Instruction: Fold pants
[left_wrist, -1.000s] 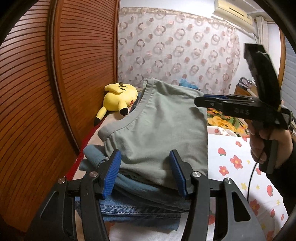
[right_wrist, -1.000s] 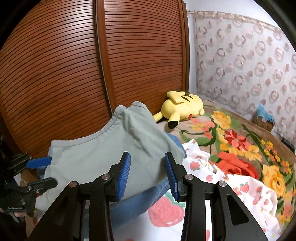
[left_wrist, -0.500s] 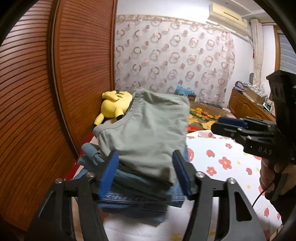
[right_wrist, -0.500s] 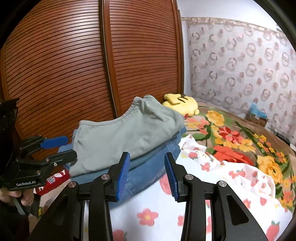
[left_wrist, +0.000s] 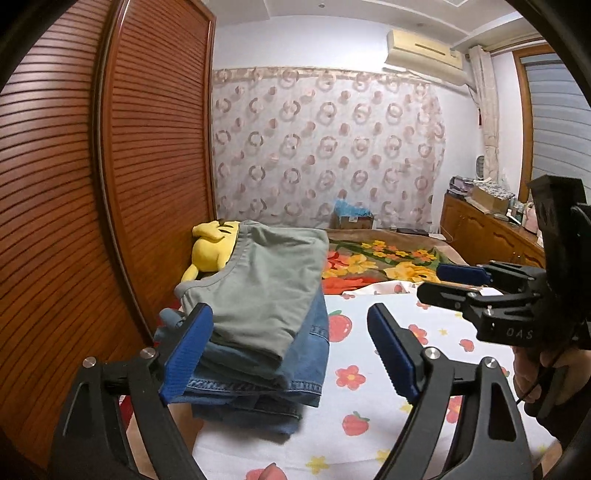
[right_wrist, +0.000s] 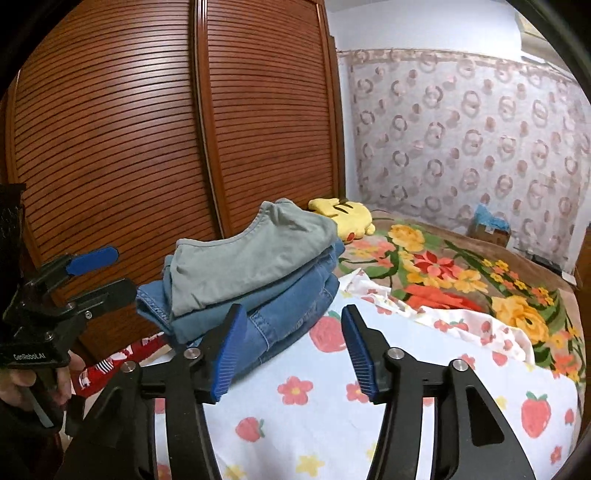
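Folded grey-green pants (left_wrist: 258, 280) lie on top of a stack of folded blue jeans (left_wrist: 295, 354) at the left edge of the bed, beside the wardrobe. The stack also shows in the right wrist view, grey-green pants (right_wrist: 251, 258) over the jeans (right_wrist: 280, 314). My left gripper (left_wrist: 291, 354) is open and empty, a short way back from the stack. My right gripper (right_wrist: 291, 354) is open and empty, to the right of the stack. Each gripper shows in the other's view, the right gripper (left_wrist: 450, 284) and the left gripper (right_wrist: 99, 269).
The bed carries a white sheet with strawberries and flowers (right_wrist: 406, 369) over a floral blanket (right_wrist: 461, 266). A yellow plush toy (left_wrist: 212, 247) lies behind the stack. A brown slatted wardrobe (right_wrist: 147, 129) stands close on the left. A wooden dresser (left_wrist: 487, 229) is far right.
Both grippers have drawn back from the stack and risen. The grey-green pants stay on top of the jeans, no longer between the fingers.
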